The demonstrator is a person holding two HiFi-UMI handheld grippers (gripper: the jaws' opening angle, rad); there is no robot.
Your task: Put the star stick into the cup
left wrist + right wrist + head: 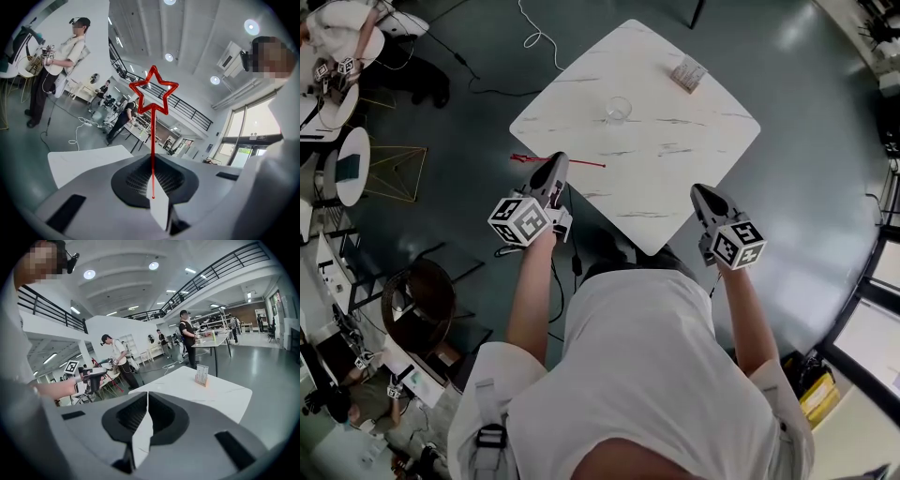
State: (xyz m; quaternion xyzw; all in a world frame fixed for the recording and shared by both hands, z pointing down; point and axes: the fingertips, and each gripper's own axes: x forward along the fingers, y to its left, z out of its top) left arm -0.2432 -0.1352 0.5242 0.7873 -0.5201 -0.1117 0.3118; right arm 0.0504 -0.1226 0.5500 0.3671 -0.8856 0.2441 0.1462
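My left gripper is shut on the thin red star stick, which lies crosswise over the table's near left edge. In the left gripper view the stick rises straight up from the closed jaws and its open red star points at the ceiling. The clear cup stands upright on the white marble table, well beyond the left gripper. My right gripper hovers at the table's near right edge, shut with nothing in it. The cup does not show in either gripper view.
A small card holder stands near the table's far corner, also seen from the right gripper as a card holder. Cables lie on the dark floor. Chairs and round tables crowd the left side, and people stand around the hall.
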